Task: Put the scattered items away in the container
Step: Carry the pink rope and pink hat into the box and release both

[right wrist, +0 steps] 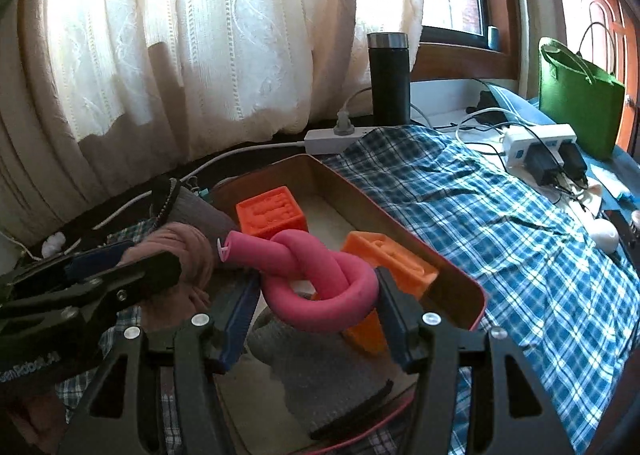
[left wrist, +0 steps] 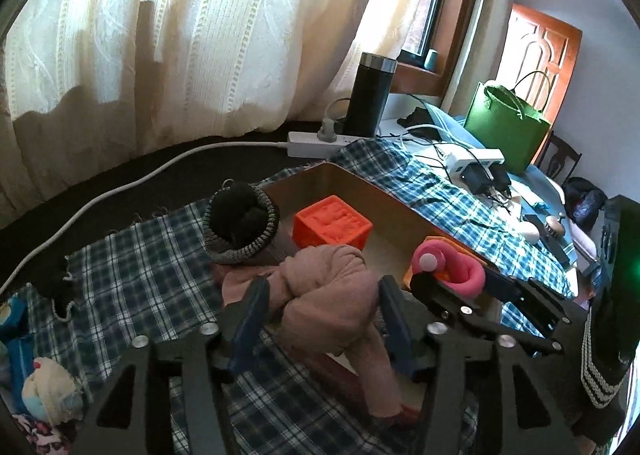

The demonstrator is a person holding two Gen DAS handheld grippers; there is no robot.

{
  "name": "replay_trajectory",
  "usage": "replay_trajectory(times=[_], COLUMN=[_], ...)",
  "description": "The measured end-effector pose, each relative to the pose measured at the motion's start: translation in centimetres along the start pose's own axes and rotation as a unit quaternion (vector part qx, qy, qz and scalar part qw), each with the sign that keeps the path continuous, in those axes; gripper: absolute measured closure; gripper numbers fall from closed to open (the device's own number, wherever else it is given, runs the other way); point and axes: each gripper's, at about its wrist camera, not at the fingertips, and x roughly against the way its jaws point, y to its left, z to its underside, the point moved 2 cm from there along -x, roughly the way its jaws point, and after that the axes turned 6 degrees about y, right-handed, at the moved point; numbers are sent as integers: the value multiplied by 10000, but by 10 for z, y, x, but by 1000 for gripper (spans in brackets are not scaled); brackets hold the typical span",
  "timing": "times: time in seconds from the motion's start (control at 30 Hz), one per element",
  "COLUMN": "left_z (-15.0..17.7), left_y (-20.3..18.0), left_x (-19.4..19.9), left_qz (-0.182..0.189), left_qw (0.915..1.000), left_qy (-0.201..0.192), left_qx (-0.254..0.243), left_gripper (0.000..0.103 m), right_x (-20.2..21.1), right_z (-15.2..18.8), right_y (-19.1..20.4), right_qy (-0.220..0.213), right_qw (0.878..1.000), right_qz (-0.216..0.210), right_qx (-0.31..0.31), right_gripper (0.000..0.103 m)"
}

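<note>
Clutter is gathered around a shallow tan tray [right wrist: 452,267] that is laid on a blue plaid cloth [right wrist: 500,235]. Inside the tray an orange embossed cube [left wrist: 332,225] is seen near the far end, and a second orange block [right wrist: 394,263] is seen against the right wall. A rolled grey sock with a dark core [left wrist: 240,225] is propped at the tray's left rim. The left gripper [left wrist: 320,319] is held over the near left part of the tray with a knotted pink cloth [left wrist: 332,295] between its blue pads; the jaws are parted, and whether the pads press on the cloth cannot be told. The right gripper [right wrist: 316,307] is clenched on a knotted pink foam tube [right wrist: 320,279], which is held above the tray, partly hiding the second orange block. A grey knitted piece [right wrist: 320,371] is laid on the tray floor below it. Behind the tray a white power strip [left wrist: 316,141] and its cable are set against a cream lace curtain [left wrist: 180,35], with a black steel-rimmed flask [left wrist: 370,93] standing just beside it. Farther right a second strip with black chargers [right wrist: 540,147] and a green felt bag [left wrist: 508,125] are seen. Soft toys [left wrist: 44,391] are heaped at the cloth's near left corner.
</note>
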Motion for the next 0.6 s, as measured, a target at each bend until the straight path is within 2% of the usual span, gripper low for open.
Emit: replay_trajectory(times=[0.3,0.5,0.6], left_z=[2,7,13], left_y=[7,13,18], left_x=[6,17,25], left_qz=[-38,-95,-142], left_qw=[9999,9997,9993], left_qy=[-25,-17,-14], left_qx=[120,213,335], left_gripper=[41,41,41], right_x=[22,27,21], right_z=[-7,-7,-7], right_y=[-14,0,6], right_qy=[-321,-324,-228], right_qw=[9987,9993,9996], right_qz=[186,106,144], right_qx=[-352,-125,12], right_gripper=[41,40,32])
